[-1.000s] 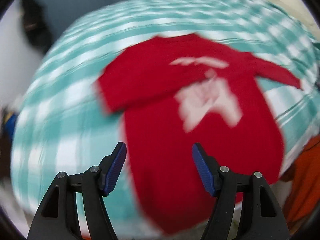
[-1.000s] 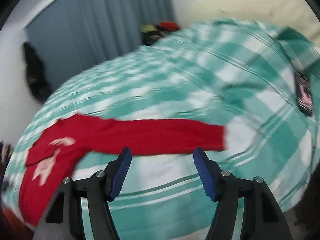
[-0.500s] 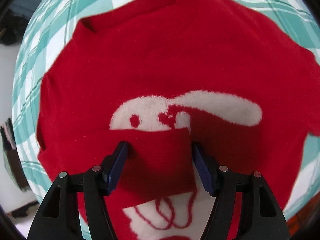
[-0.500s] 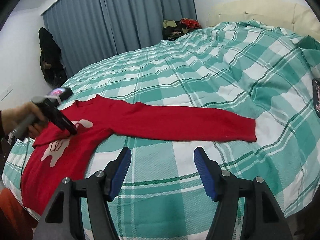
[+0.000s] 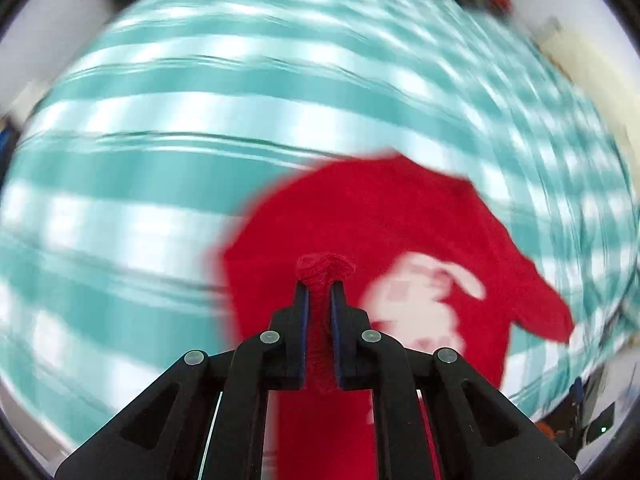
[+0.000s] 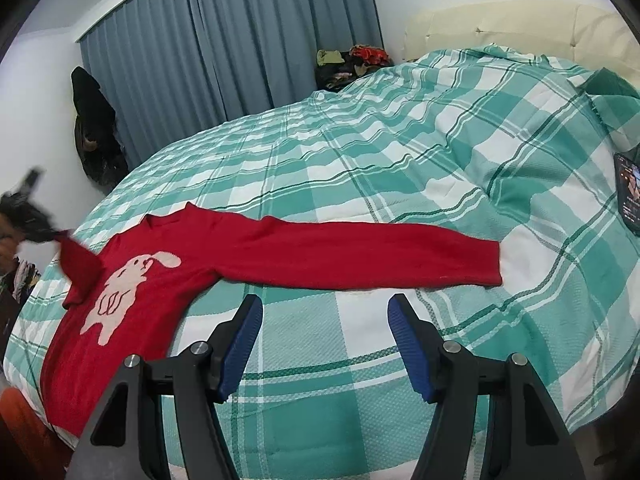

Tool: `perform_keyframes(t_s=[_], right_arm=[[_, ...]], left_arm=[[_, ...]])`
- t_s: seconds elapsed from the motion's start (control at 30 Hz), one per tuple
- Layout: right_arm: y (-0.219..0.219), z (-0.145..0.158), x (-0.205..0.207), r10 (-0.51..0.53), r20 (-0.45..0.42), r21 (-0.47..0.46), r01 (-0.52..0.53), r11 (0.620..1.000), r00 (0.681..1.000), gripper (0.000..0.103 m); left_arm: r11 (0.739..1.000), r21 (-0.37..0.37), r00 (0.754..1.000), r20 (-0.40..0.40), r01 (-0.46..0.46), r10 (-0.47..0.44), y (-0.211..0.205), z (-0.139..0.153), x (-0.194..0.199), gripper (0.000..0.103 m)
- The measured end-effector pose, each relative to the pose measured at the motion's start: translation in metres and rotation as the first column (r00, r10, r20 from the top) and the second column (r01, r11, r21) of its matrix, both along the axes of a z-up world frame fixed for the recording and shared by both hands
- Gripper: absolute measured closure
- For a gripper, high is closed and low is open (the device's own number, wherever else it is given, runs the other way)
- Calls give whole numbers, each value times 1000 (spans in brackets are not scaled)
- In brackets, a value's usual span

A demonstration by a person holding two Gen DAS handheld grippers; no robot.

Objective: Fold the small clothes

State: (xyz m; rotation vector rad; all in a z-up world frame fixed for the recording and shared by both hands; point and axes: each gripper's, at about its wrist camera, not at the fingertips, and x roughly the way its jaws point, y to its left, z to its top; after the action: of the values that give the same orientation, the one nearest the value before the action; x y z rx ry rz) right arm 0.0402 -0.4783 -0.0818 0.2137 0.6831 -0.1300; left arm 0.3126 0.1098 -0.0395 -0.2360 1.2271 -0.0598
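Note:
A red sweater (image 6: 160, 276) with a white rabbit print lies flat on the teal-and-white plaid bed (image 6: 400, 176). Its one long sleeve (image 6: 380, 256) stretches out to the right. My left gripper (image 5: 319, 292) is shut on the cuff of the other sleeve (image 5: 325, 266) and holds it lifted above the sweater's body (image 5: 380, 224); it also shows at the left edge of the right wrist view (image 6: 36, 224), with the sleeve raised (image 6: 78, 260). My right gripper (image 6: 325, 344) is open and empty, hovering over the bedspread just in front of the outstretched sleeve.
Blue-grey curtains (image 6: 224, 40) hang behind the bed. A pile of clothes (image 6: 352, 64) sits at the far edge by a cream headboard (image 6: 500, 28). A dark phone (image 6: 628, 188) lies at the bed's right. A dark coat (image 6: 94, 124) hangs at left.
My left gripper has closed on the folded sleeve cuff and lifted it off the sweater's chest, swinging left. The right gripper has stayed open, nearly still.

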Motion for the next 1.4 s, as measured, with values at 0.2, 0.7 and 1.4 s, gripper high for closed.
perform_keyframes(t_s=[0.2,0.7,1.4], right_arm=[[0,-5,5,-18,-25,7,18,1000,1000,38],[-5,-16,12,-61,-88,17,62,998,994,38],[14,-15,14,131,-128,215,-101,971,983,23]], left_arm=[[956,106,960,-44,-272,278,155,-52,-43,95],[829,406,877,-121,-384,466,219,-138,-60,97],[925,210,948,103,-317,301,150,-71,-143,43]])
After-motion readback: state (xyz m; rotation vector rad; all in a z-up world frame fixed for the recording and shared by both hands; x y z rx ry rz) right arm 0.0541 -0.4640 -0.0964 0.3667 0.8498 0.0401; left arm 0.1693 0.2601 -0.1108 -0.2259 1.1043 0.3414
